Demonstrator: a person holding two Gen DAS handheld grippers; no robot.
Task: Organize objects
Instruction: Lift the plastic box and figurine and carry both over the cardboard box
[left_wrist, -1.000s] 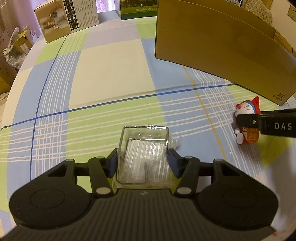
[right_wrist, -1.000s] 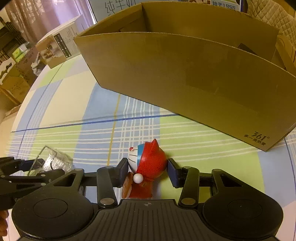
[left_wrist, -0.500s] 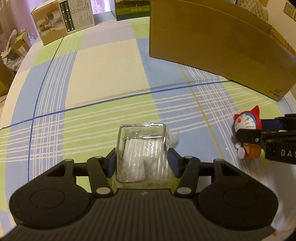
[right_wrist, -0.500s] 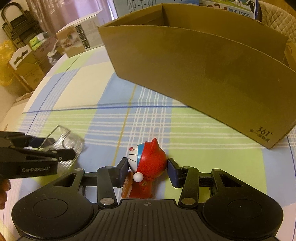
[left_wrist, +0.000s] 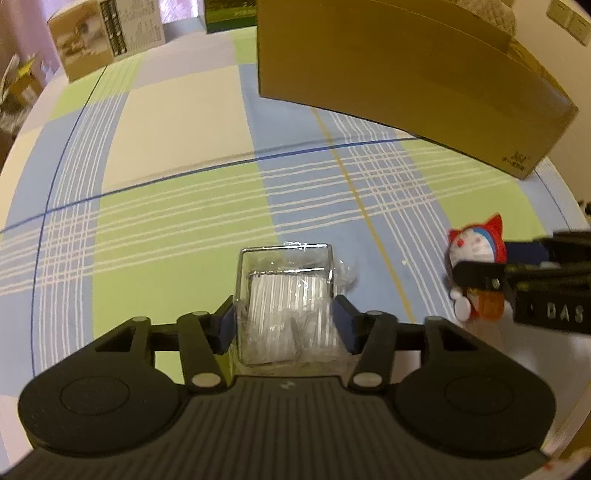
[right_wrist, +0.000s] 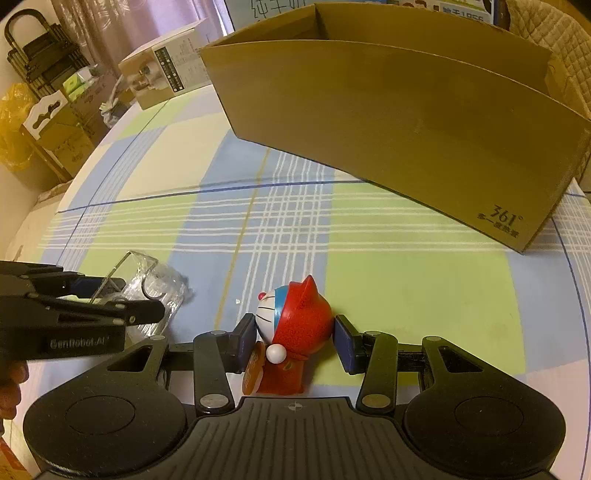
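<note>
My left gripper (left_wrist: 284, 325) is shut on a clear plastic box (left_wrist: 284, 291) wrapped in film with white pieces inside; both pads press its sides. From the right wrist view that box (right_wrist: 159, 280) and the left gripper (right_wrist: 136, 295) show at the left edge. My right gripper (right_wrist: 295, 341) is shut on a blue-faced toy figure in a red hood (right_wrist: 299, 317), a pad on each side of its head. In the left wrist view the toy (left_wrist: 474, 247) and the right gripper (left_wrist: 491, 258) sit at the right edge. Both grippers point steeply down at the checked tablecloth (left_wrist: 177, 206).
A big open brown cardboard box (right_wrist: 388, 122) stands at the back right of the table (left_wrist: 388, 62). A printed product carton (left_wrist: 107, 40) and a green box (left_wrist: 229, 14) stand at the far edge. Beyond the table's left edge are a black rack (right_wrist: 37, 55) and a yellow bag (right_wrist: 11, 122).
Both grippers have drifted across the table with their loads. The left gripper now reaches further into the right wrist view. Neither grip has changed.
</note>
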